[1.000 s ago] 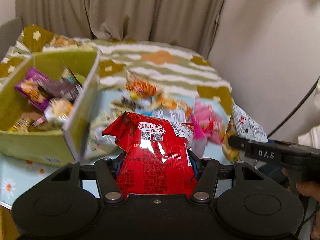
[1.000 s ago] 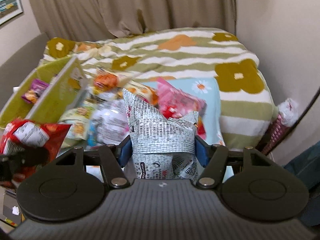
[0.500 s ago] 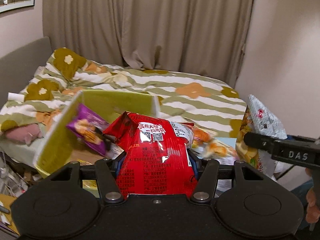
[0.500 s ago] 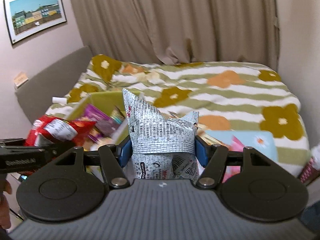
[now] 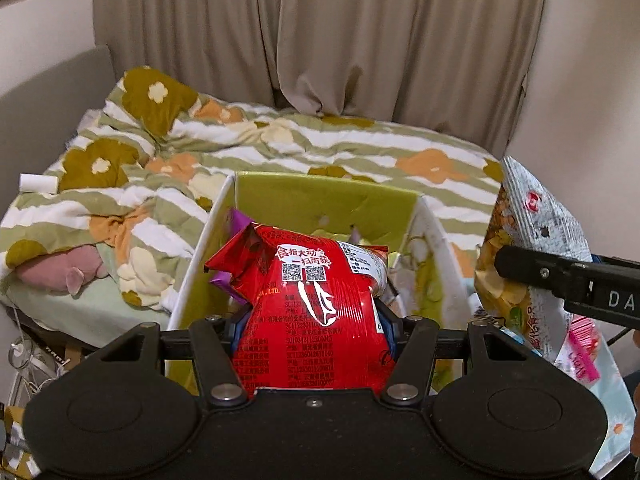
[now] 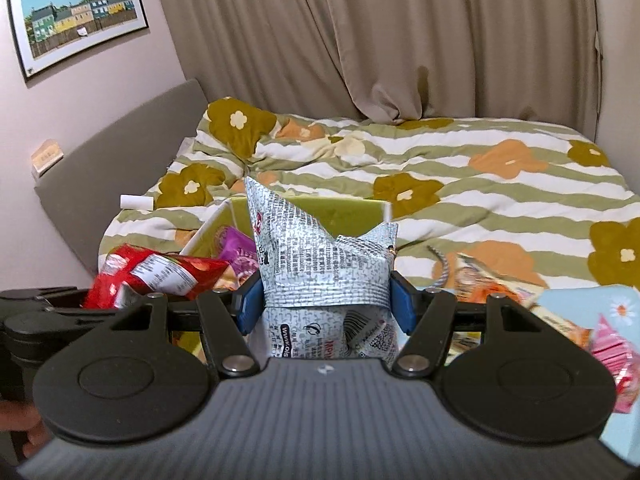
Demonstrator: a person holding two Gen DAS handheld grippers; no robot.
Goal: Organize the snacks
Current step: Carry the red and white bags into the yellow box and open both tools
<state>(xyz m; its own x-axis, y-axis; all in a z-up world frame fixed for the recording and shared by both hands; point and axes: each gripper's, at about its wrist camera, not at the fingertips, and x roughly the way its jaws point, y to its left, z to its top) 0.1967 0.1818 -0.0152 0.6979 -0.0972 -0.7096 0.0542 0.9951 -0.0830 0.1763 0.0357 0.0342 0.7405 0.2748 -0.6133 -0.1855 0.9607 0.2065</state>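
Over green box (image 5: 320, 204), my left gripper (image 5: 314, 320) pinches red snack bag (image 5: 316, 300), right gripper (image 6: 326, 308) pinches newsprint-pattern bag (image 6: 316, 268); both ready for dropping inside.

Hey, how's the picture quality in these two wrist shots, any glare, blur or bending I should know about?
Left wrist view: white glare streaks on the red snack bag, dark fisheye corners, the curtain bowed. Right wrist view: sharp, soft indoor light, the silver printed bag readable, the framed picture tilted by distortion.

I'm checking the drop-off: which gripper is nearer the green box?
Left. The left gripper, holding the red bag, is right over the green box; the right gripper is beside it.
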